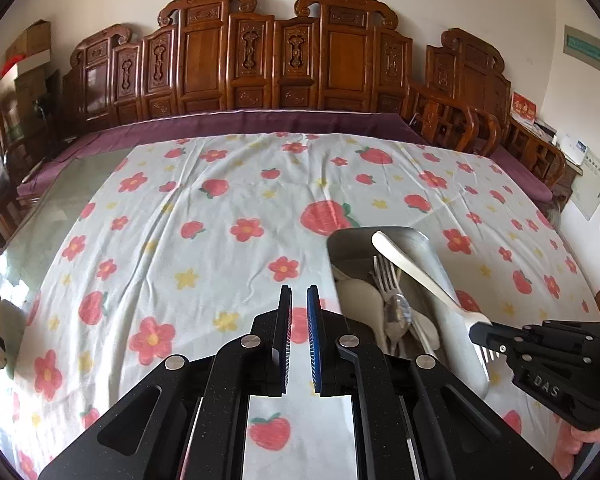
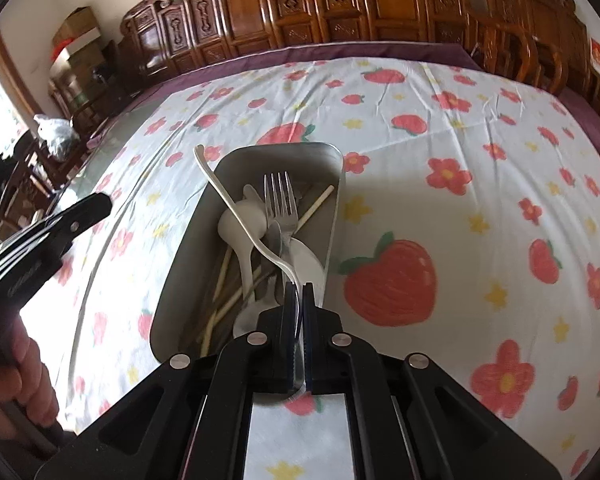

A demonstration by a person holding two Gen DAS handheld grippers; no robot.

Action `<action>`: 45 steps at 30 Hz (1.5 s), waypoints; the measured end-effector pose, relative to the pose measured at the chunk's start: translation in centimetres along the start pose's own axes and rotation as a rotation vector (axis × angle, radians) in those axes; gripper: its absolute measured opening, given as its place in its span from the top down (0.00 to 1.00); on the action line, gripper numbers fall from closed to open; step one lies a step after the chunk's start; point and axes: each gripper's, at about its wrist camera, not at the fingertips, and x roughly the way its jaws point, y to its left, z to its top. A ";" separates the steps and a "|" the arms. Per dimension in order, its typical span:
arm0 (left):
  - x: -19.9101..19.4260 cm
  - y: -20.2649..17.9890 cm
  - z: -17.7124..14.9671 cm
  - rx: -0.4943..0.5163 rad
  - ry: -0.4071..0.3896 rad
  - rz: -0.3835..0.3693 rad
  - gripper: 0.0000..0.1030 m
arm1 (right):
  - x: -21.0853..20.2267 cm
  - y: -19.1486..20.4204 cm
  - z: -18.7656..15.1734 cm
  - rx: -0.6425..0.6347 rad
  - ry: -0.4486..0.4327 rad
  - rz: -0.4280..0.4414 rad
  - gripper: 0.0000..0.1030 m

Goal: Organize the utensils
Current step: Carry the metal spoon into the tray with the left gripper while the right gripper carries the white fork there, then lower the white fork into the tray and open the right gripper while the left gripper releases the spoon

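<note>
While clamped between the right fingers (image 2: 299, 300), fork (image 2: 236, 204) slants over tray (image 2: 188, 240)

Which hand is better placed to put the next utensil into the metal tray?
Right. The right gripper is already shut on a fork, holding it over the metal tray. The left gripper is nearly shut, holds nothing, and sits beside the tray.

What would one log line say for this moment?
right gripper: shut on fork, above tray | left gripper: nearly shut, holding nothing | tray: fork, spoons, chopsticks inside
</note>
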 end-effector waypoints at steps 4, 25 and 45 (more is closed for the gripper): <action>-0.1 0.5 0.0 -0.004 -0.005 0.001 0.93 | 0.8 0.4 0.7 0.028 0.000 -0.010 0.96; -0.4 0.1 0.1 0.008 -0.017 -0.002 0.93 | -0.1 3.3 -0.6 -0.106 -0.047 0.071 0.92; -3.5 -4.8 -2.5 0.065 -0.054 0.029 0.37 | -6.8 -1.1 -3.3 -0.152 -0.149 0.001 0.91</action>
